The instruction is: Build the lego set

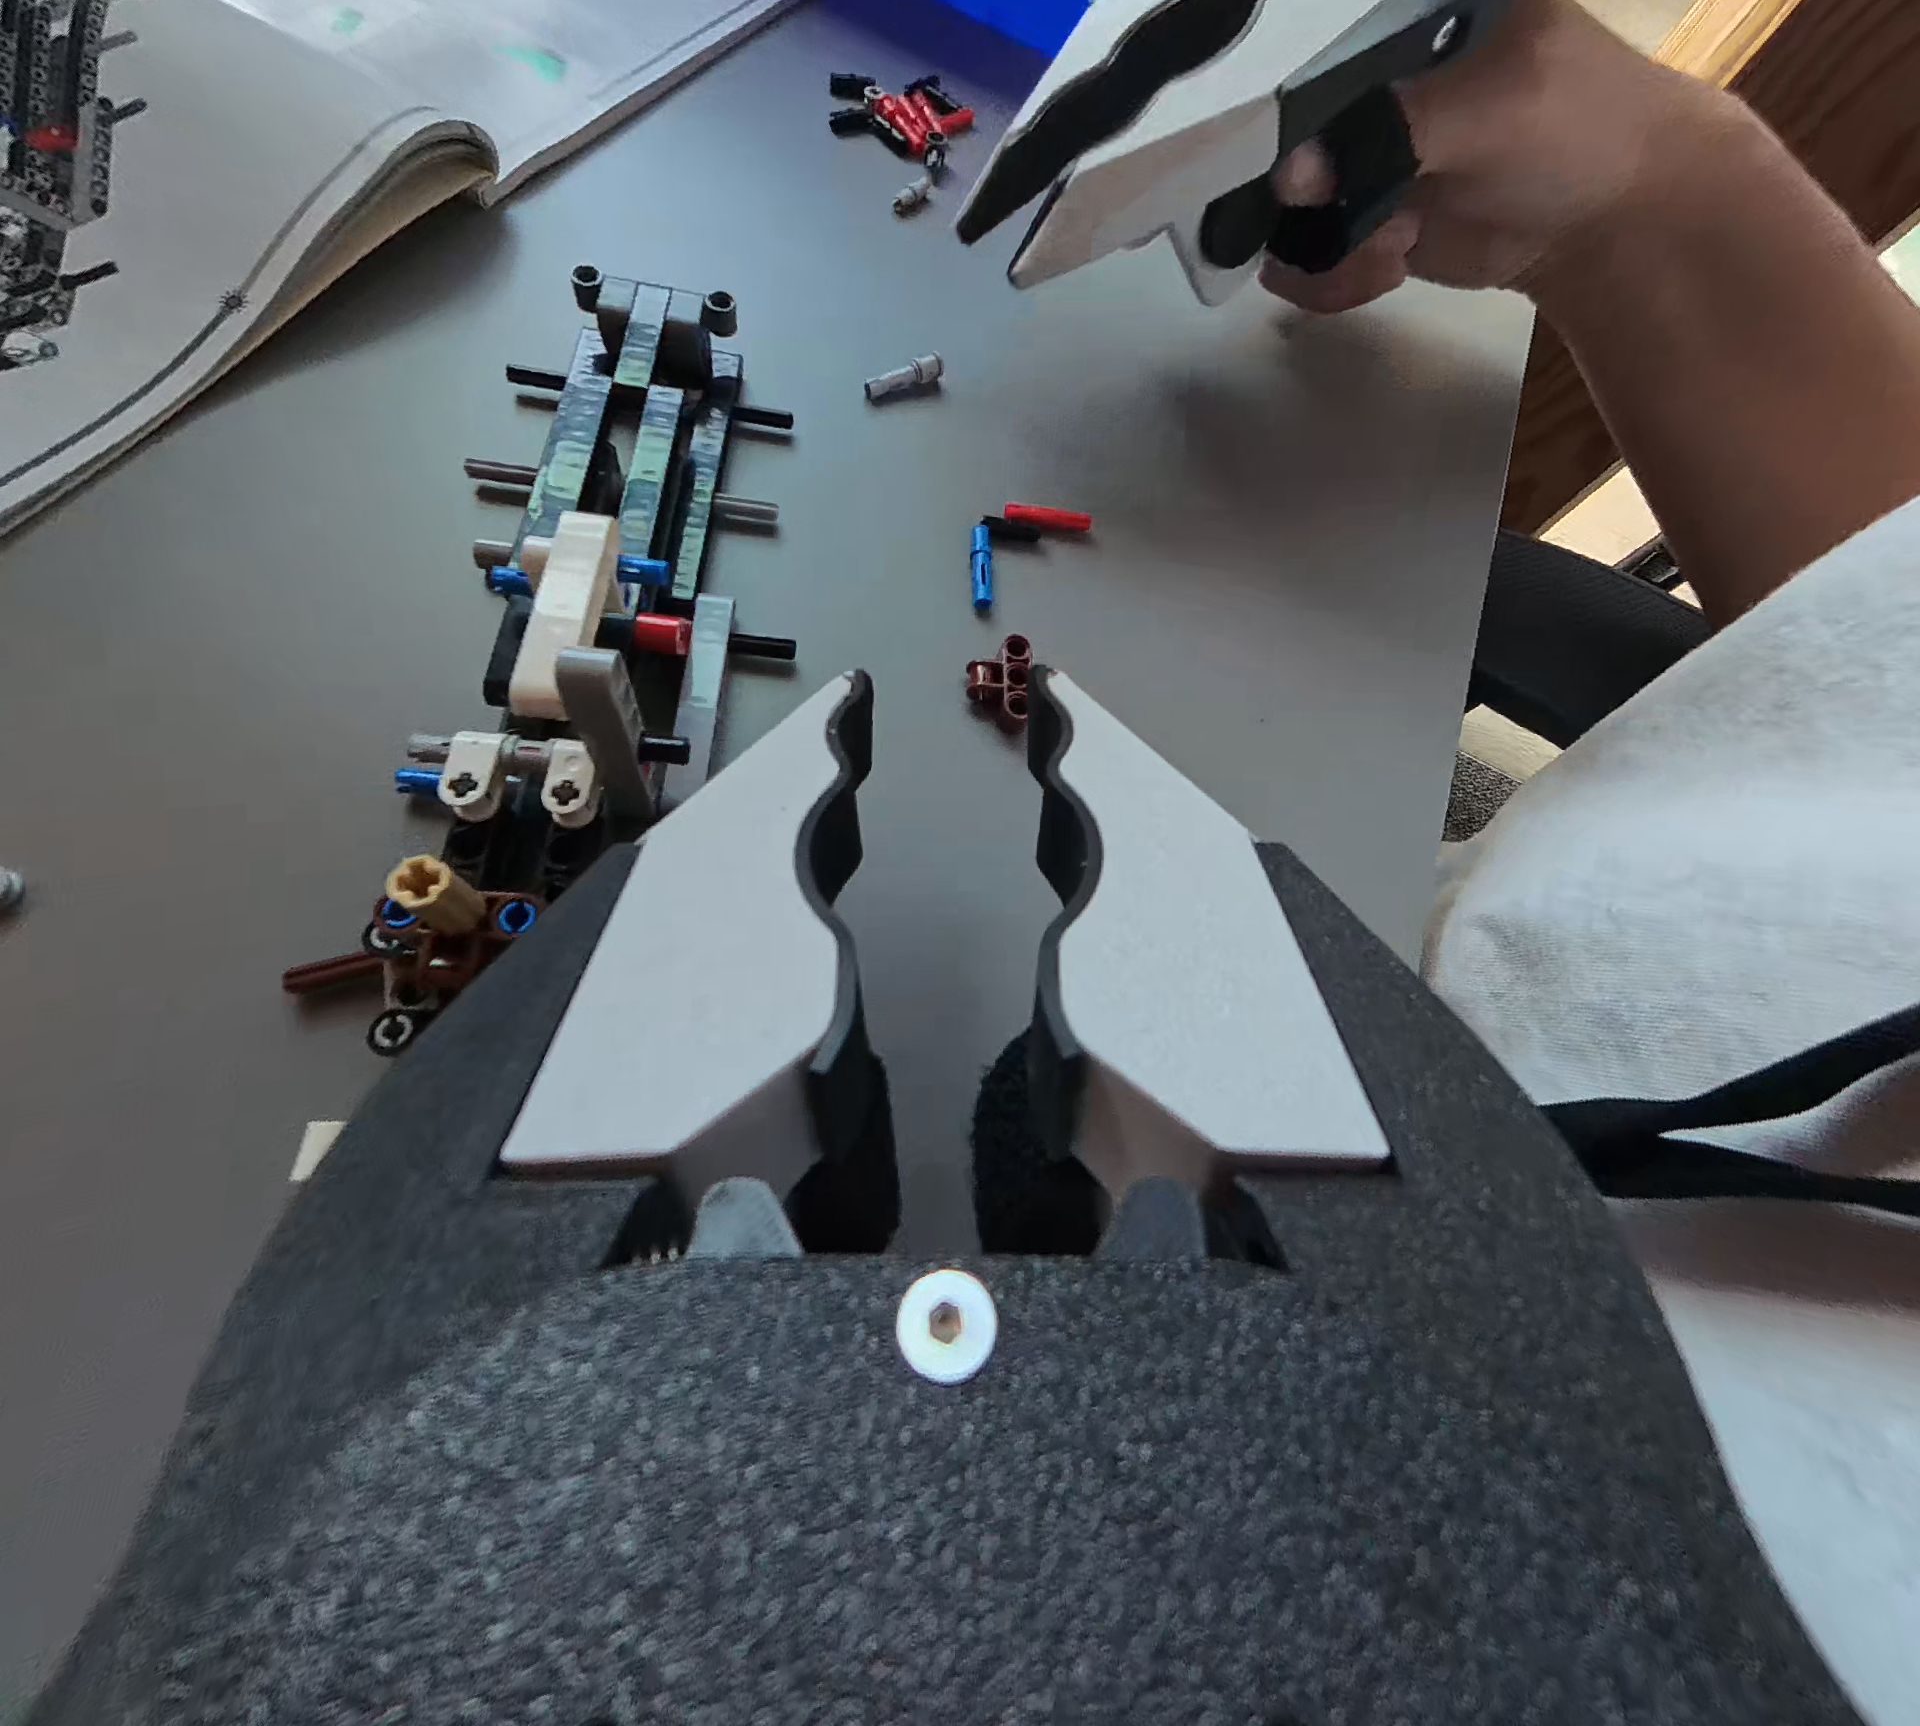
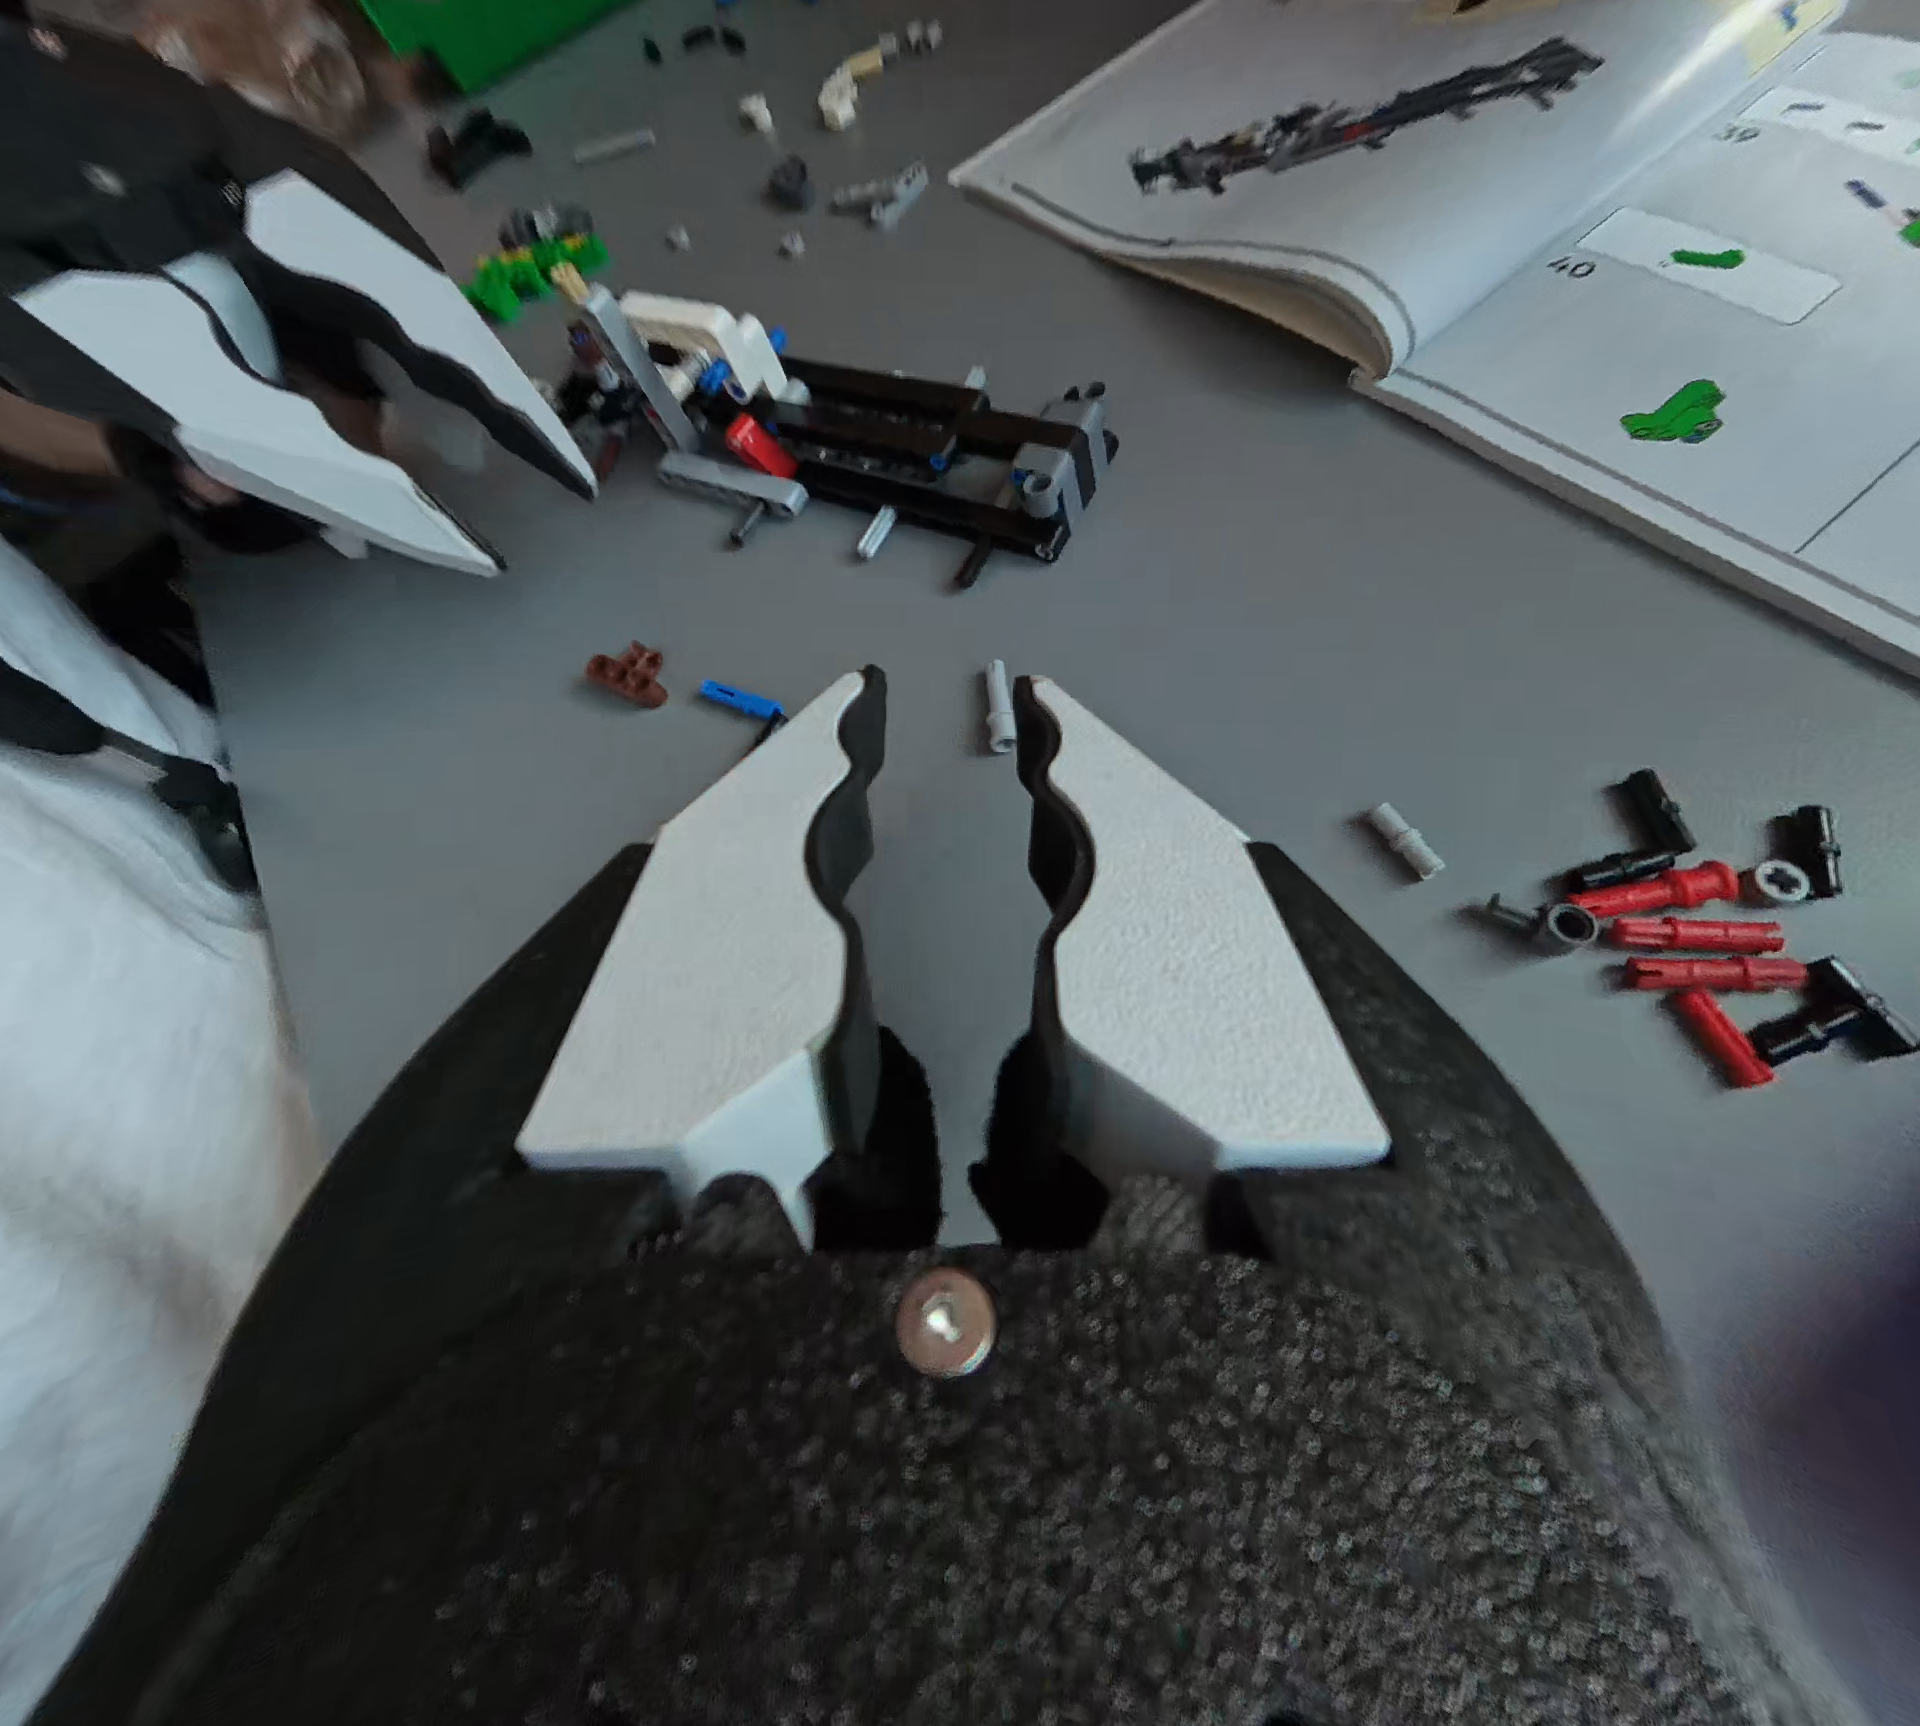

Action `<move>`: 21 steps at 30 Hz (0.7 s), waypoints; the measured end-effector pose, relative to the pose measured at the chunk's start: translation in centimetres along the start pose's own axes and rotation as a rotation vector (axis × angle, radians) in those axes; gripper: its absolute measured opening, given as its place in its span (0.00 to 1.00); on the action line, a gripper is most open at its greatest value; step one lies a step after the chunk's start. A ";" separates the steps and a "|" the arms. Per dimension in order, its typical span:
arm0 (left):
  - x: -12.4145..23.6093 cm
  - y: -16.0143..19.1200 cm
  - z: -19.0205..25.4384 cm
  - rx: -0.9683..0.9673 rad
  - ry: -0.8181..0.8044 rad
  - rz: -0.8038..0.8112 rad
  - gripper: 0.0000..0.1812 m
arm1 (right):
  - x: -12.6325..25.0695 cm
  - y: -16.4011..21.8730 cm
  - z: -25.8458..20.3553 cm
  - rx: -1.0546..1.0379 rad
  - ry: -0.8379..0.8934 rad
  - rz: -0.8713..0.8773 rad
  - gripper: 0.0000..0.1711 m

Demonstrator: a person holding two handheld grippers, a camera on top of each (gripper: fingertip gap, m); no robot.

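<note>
The right gripper [image 2: 945,684] hung just above the dark grey matte tabletop [image 2: 1299,658] with its two grey fingers parted and nothing between them. A small light grey plastic connector pin [image 2: 997,708] lay just beyond the tips, toward the right-hand finger, its long axis running near to far, roughly in line with the fingers. That alignment seemed to be what the next move turned on: to pinch the pin across its width, the gripper would probably need only a short advance and a slight shift right. The left gripper [image 1: 951,689] also stood open and empty, and the same grey pin [image 1: 904,377] lay well beyond its tips, so the right hand was clearly the nearer one. A dark red cross-shaped connector [image 1: 1000,677] sat just beside the left gripper's right fingertip. The partly built long black and grey beam chassis [image 2: 883,440] rested farther back on the table, left of the open paper instruction booklet [image 2: 1507,222]. A loose cluster of red and black pins [image 2: 1704,938] lay to the right, well apart from the fingers.
</note>
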State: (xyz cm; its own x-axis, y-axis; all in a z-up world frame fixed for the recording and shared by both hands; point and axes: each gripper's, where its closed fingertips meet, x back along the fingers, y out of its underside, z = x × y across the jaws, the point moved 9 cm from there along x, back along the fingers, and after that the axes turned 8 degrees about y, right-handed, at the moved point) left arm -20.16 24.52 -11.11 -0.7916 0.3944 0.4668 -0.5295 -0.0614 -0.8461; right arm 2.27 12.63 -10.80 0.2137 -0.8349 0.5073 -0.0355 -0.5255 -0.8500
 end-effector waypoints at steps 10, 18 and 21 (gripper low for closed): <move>-3.5 -0.1 1.5 -0.114 -0.019 -0.169 0.16 | 1.8 0.4 -2.7 -0.010 -0.073 0.076 0.15; -4.2 0.1 1.5 -0.130 -0.069 -0.239 0.08 | 0.7 1.1 -4.1 -0.015 -0.122 0.067 0.14; -3.9 -0.2 1.2 -0.118 -0.099 -0.175 0.08 | 0.4 0.9 -4.5 -0.018 -0.113 0.066 0.14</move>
State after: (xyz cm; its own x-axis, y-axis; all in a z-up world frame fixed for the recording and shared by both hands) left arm -17.31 21.85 -12.40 -0.7198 0.2968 0.6275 -0.6269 0.1104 -0.7713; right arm -2.10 11.02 -10.73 0.3186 -0.8444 0.4306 -0.0702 -0.4740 -0.8777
